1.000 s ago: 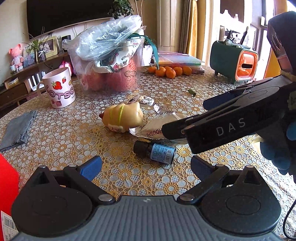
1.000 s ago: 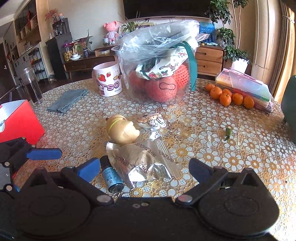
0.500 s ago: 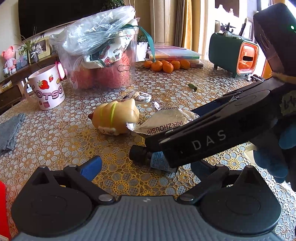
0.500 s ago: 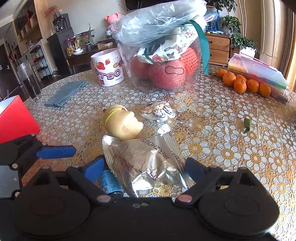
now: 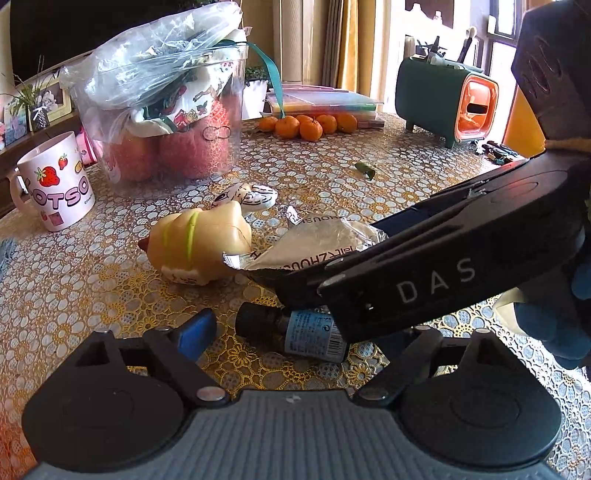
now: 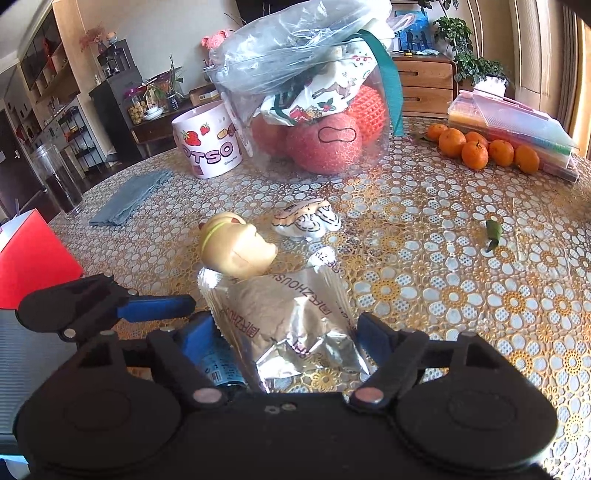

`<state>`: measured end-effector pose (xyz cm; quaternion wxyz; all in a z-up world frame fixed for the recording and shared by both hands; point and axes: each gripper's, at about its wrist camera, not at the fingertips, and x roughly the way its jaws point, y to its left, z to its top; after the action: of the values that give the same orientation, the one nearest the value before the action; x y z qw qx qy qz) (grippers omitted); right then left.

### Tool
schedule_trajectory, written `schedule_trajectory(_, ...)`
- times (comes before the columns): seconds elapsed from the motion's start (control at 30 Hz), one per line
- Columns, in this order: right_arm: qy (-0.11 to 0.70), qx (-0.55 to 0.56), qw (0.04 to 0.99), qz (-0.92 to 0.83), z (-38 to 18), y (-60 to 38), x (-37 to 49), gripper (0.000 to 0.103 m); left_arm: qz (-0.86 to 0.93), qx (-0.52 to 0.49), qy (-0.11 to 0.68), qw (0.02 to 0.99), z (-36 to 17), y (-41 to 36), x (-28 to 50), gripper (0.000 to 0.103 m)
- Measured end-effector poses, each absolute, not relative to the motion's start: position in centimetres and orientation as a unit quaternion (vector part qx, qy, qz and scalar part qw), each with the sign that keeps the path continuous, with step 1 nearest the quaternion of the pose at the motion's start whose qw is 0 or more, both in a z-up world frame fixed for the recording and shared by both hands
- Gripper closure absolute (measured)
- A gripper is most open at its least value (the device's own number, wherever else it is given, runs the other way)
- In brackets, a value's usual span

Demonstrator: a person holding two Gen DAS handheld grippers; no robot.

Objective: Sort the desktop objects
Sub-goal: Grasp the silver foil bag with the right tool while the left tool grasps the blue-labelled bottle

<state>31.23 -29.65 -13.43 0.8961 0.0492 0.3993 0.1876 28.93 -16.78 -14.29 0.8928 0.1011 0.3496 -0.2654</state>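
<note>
Left gripper [image 5: 295,334] closing around small dark bottle [image 5: 295,330], unpinched, right gripper [image 6: 284,332] closing astride foil packet [image 6: 284,317], pads apart, yellow squishy toy [image 6: 232,247] just beyond.

Sunlight falls from the right across a round table [image 6: 461,280] covered in a gold floral lace cloth, well ahead of the claw. Beyond its far edge stands a low wooden sideboard [image 6: 424,86] with two drawers, a leafy potted plant [image 6: 476,62] on its right. To the far left, dark open shelving [image 6: 66,122] holds jars and bottles against a pale wall [image 6: 162,33]. A dark television screen [image 5: 74,29] hangs above a long low cabinet. Beige curtains [image 5: 332,40] hang ahead and to the right, beside a bright window [image 5: 506,22].
</note>
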Motion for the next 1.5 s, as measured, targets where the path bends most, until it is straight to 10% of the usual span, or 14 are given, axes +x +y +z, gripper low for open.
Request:
schedule_trajectory(0.2,0.402,0.051,0.896,0.179,-13.5,-29.8,31.2,0.030,-0.262,0.101,0.354,0.892,-13.8,-17.2,29.1,0.040)
schedule_trajectory(0.7,0.399,0.040,0.902,0.163,-12.5,-29.7,28.6,0.051,-0.235,0.088,0.374,0.893,-13.4,-16.6,26.8,0.040)
schedule_trajectory(1.5,0.376,0.029,0.914,0.148,-7.1,-30.9,19.4,0.052,-0.210,0.042,0.362,0.907,-7.2,-13.0,19.7,0.040)
